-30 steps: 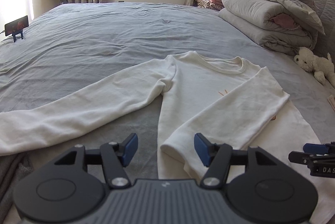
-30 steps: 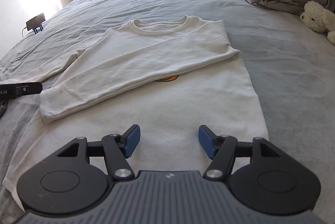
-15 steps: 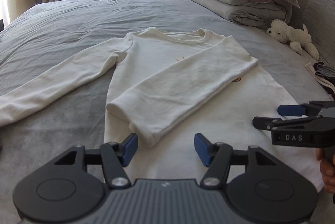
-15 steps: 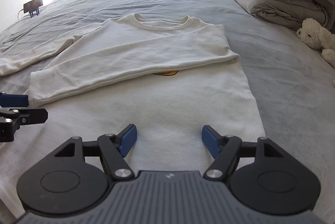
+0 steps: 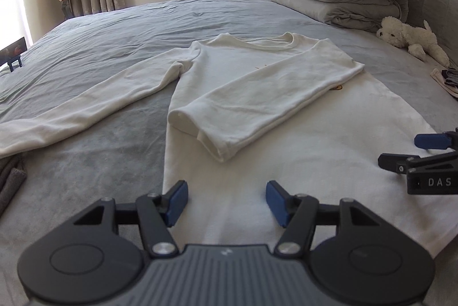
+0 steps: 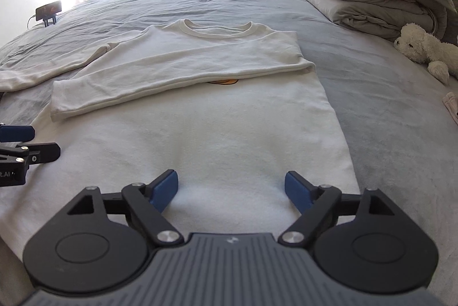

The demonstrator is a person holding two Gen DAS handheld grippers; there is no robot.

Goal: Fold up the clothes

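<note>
Both grippers empty over sweatshirt [image 6: 229, 134]: left gripper [image 5: 226, 203] apart, right gripper [image 6: 231, 188] opening; print half-hidden.

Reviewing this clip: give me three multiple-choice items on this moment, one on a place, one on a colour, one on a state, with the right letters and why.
1. Where does the stuffed toy lie?
A. on the sweatshirt
B. on the bed right of the sweatshirt, near the folded duvets
C. by the phone stand

2. What colour is the sweatshirt?
A. cream white
B. navy
C. pink

3. How do its sleeves lie?
A. both folded in
B. both spread out
C. one folded across the chest, one stretched out on the bed

Answers: B, it lies on the bed below the duvets; A, pale cream all over; C, the folded sleeve crosses the body while the other sleeve trails left.
</note>
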